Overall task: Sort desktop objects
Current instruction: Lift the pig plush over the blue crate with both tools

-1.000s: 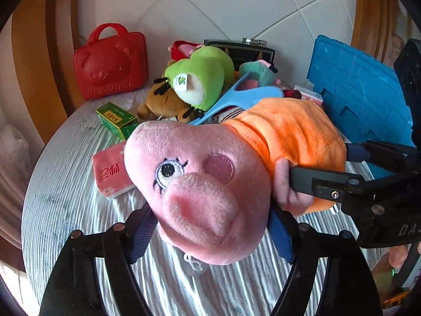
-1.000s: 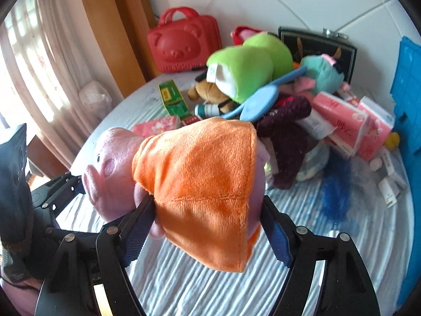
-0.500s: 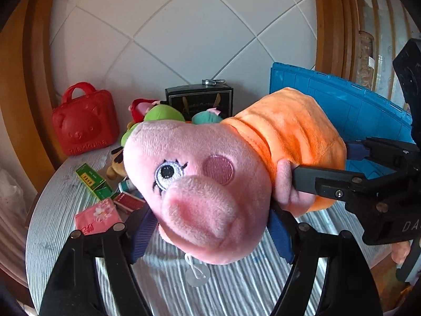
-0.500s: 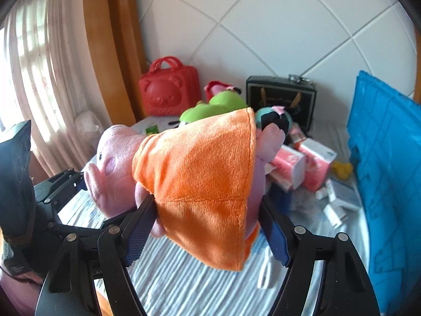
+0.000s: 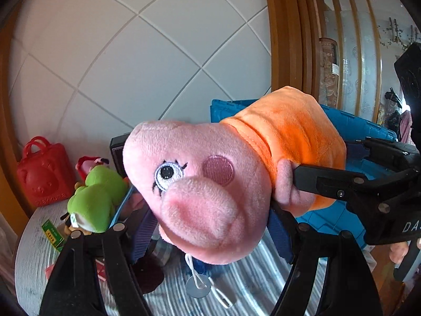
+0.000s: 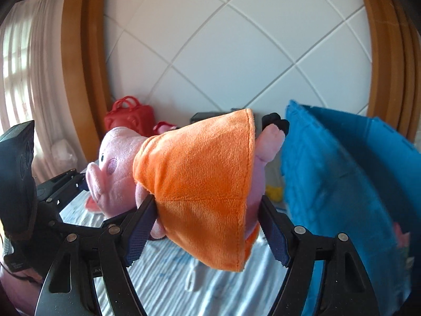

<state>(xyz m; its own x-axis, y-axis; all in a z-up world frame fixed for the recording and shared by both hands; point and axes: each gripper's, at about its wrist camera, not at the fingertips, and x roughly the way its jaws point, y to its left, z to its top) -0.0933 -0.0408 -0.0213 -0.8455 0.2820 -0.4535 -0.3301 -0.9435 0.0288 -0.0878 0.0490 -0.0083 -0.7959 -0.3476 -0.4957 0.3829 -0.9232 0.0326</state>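
Two grippers share one load: a pink plush pig (image 5: pixel 210 184) in an orange dress, held up in the air above the striped round table (image 5: pixel 34 258). Biggest thing nearby is the blue crate (image 6: pixel 342 184), standing just right of the pig's feet in the right wrist view. The pig lies sideways. Its head sits between the pads of the left gripper (image 5: pixel 210 226), which press it from both sides with the jaws spread wide. The right gripper (image 6: pixel 208 226) clamps the dress and body the same way, its fingers (image 6: pixel 139 226) sunk into the orange fabric. Down on the table lie a red bear case (image 5: pixel 44 171), a green plush (image 5: pixel 97 197) and a small green box (image 5: pixel 52 234).
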